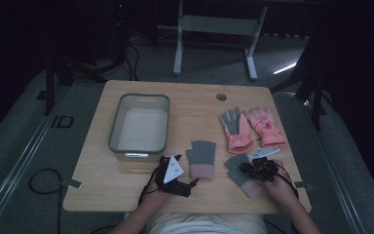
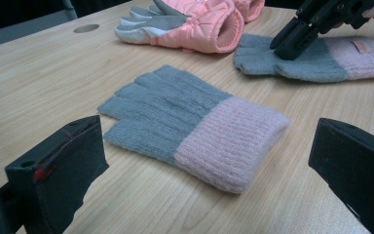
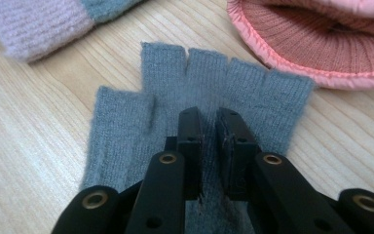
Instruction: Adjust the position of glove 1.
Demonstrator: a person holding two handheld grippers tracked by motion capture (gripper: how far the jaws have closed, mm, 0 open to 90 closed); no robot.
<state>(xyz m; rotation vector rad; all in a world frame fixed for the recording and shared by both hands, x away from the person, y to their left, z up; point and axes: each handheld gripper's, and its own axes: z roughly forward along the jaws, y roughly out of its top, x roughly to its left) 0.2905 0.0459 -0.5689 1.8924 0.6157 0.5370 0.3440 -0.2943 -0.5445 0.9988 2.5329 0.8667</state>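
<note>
My right tongs (image 3: 209, 122) pinch one grey glove (image 3: 199, 92); left tongs (image 2: 209, 161) gape; bin (image 1: 139, 100) empty, nothing packed.

— Any writing to read on the pink ski gloves (image 1: 267, 127)?
— A red mark on the back of one, too blurred to read.
— On the pink cuff of the knit glove (image 2: 316, 58)?
— A small sewn tag, no legible letters.
— Elsewhere?
— Nothing readable.

Knit wool glove (image 3: 195, 97) (fuzzy, matt) on smooth wood table (image 3: 39, 146).
</note>
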